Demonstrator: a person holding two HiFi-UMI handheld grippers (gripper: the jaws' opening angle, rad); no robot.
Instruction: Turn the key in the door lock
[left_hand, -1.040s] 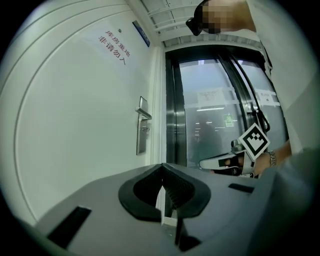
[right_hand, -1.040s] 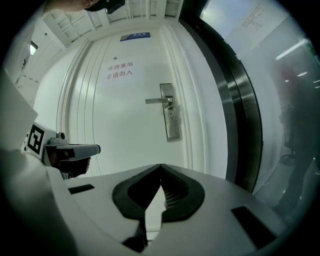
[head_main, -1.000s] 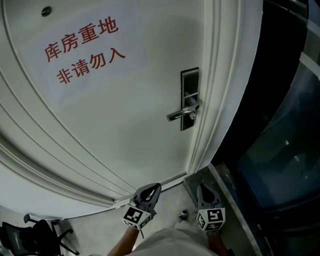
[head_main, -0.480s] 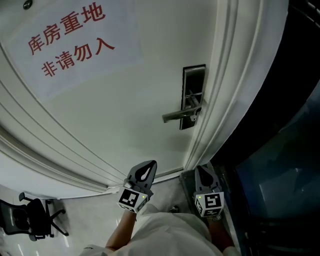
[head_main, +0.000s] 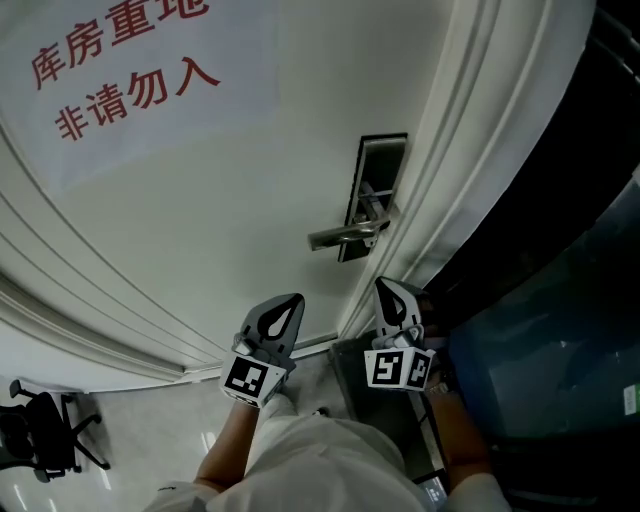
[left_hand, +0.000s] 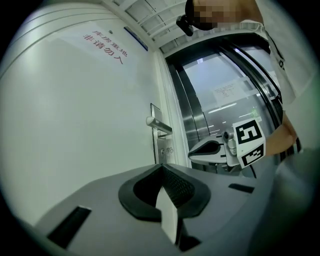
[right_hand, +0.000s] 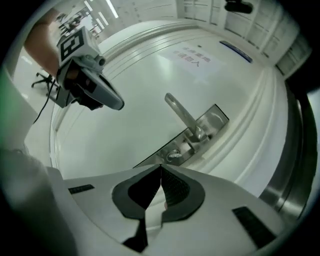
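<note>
Head view shows the left hand-held gripper (head_main: 292, 301) and right hand-held gripper (head_main: 386, 287) with jaws closed together, empty, below the door lock (head_main: 368, 200) on the white door (head_main: 200, 210). The right one aims at the lock cylinder (right_hand: 173, 155), probably to reach the key there.

Soft, even light falls on the pale door (head_main: 200, 220); the head view's right side is dark. Both gripper views bulge, with black rounded corners and dim, shadowed foregrounds.
</note>
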